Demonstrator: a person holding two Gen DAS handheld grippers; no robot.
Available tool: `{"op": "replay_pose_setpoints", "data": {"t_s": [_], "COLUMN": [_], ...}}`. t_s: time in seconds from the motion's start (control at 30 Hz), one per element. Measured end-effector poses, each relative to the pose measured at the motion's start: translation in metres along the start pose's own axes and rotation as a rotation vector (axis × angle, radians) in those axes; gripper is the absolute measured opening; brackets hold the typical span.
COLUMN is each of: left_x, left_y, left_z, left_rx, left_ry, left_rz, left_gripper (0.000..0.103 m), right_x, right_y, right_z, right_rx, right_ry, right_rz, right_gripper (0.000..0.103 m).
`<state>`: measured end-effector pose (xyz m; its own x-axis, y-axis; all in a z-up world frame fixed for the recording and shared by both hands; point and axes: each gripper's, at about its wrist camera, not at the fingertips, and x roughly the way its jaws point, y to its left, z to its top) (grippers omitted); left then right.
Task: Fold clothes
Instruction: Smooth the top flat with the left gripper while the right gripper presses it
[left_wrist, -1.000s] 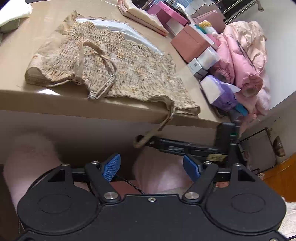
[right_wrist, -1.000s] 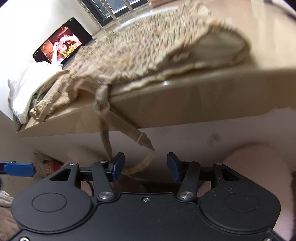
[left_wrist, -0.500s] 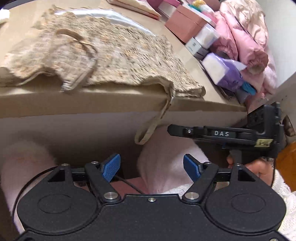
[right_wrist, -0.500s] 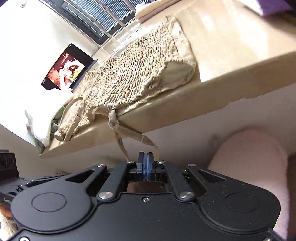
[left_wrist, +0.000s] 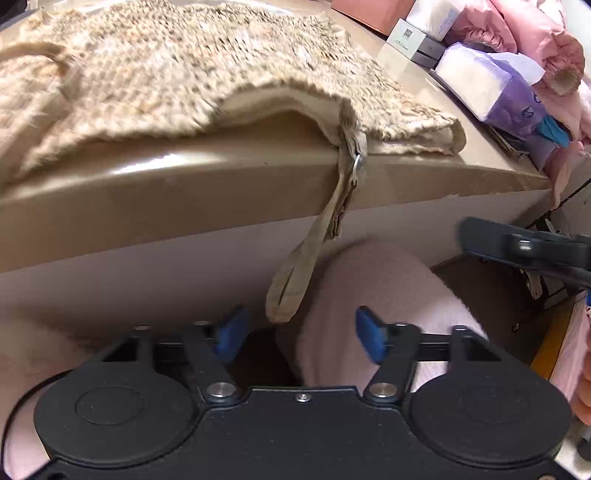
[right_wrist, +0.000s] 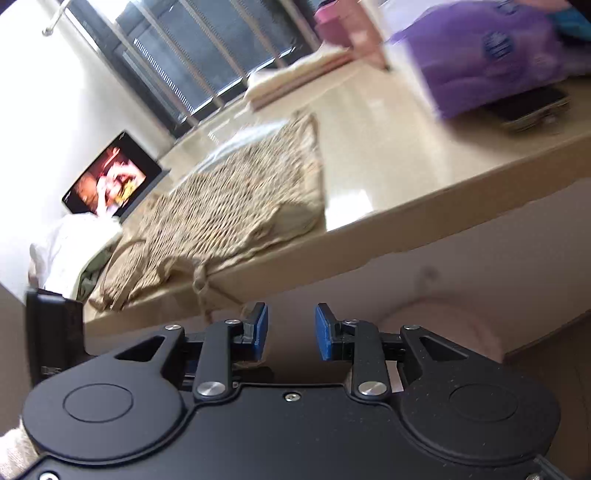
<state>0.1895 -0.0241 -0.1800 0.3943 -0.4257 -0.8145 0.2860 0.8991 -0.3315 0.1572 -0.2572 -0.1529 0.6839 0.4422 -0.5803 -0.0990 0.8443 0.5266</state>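
Note:
A beige knitted top (left_wrist: 177, 70) lies flat on the tan table (left_wrist: 184, 192), also in the right wrist view (right_wrist: 236, 199). One shoulder strap (left_wrist: 314, 251) hangs over the table's front edge. My left gripper (left_wrist: 301, 334) is open, below the edge, with the strap's loop end hanging just above the gap between its fingers. My right gripper (right_wrist: 290, 330) is open and empty below the table edge, to the right of the hanging strap (right_wrist: 207, 291). It shows as a dark bar at the right of the left wrist view (left_wrist: 524, 247).
A purple tissue pack (left_wrist: 491, 88), white boxes (left_wrist: 410, 37) and pink clothing (left_wrist: 524, 26) lie at the table's right end. A lit screen (right_wrist: 110, 177), white cloth (right_wrist: 70, 243) and a folded stack (right_wrist: 295, 79) sit farther off. Pink-clad knees (left_wrist: 380, 288) are under the table.
My right gripper has opened and let go of the strap, and has moved right. My left gripper has moved closer to the table edge, under the hanging strap.

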Motion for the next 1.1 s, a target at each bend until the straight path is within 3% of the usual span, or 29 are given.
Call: {"op": "replay_pose_setpoints", "data": {"t_s": [0.03, 0.13, 0.2, 0.33, 0.47, 0.57, 0.63, 0.77, 0.83, 0.93, 1.0, 1.03, 1.1], "left_x": [0.002, 0.003, -0.002, -0.02, -0.047, -0.06, -0.064, -0.068, -0.067, -0.066, -0.066, -0.066, -0.065], "left_y": [0.0, -0.001, -0.002, -0.001, 0.01, 0.016, 0.014, 0.008, 0.005, 0.004, 0.008, 0.014, 0.024], "left_z": [0.0, -0.002, -0.003, -0.003, 0.008, 0.024, 0.035, 0.053, 0.056, 0.054, 0.053, 0.052, 0.049], "left_rx": [0.0, 0.013, 0.027, -0.018, -0.176, -0.283, -0.315, -0.343, -0.355, -0.379, -0.405, -0.424, -0.475], "left_ry": [-0.004, -0.02, -0.031, -0.032, -0.051, -0.075, -0.088, -0.101, -0.101, -0.101, -0.103, -0.108, -0.119], "left_rz": [-0.009, -0.022, -0.03, -0.133, -0.315, -0.423, -0.458, -0.493, -0.51, -0.535, -0.566, -0.589, -0.627], "left_gripper": [0.031, 0.009, 0.003, 0.002, 0.002, 0.002, 0.002, 0.002, 0.003, 0.003, 0.003, 0.003, 0.003], "right_x": [-0.003, -0.011, -0.012, -0.013, -0.022, -0.033, -0.038, -0.033, -0.024, -0.017, -0.012, -0.009, -0.006], "right_y": [-0.003, -0.012, -0.016, -0.014, 0.005, 0.027, 0.044, 0.073, 0.081, 0.084, 0.084, 0.084, 0.087], "right_z": [0.0, -0.001, -0.001, -0.003, -0.009, -0.014, -0.018, -0.024, -0.022, -0.013, -0.007, -0.005, 0.001], "right_rx": [0.004, 0.012, 0.018, -0.048, -0.237, -0.38, -0.486, -0.636, -0.653, -0.616, -0.592, -0.58, -0.564], "right_ry": [-0.006, -0.013, -0.013, 0.031, 0.048, 0.022, -0.015, -0.099, -0.134, -0.19, -0.194, -0.194, -0.19], "right_rz": [-0.004, -0.014, -0.019, -0.013, -0.013, 0.014, 0.02, -0.046, -0.131, -0.193, -0.194, -0.191, -0.187], "right_gripper": [0.03, 0.03, 0.03, 0.03, 0.032, 0.041, 0.054, 0.055, 0.054, 0.054, 0.049, 0.03, 0.007]}}
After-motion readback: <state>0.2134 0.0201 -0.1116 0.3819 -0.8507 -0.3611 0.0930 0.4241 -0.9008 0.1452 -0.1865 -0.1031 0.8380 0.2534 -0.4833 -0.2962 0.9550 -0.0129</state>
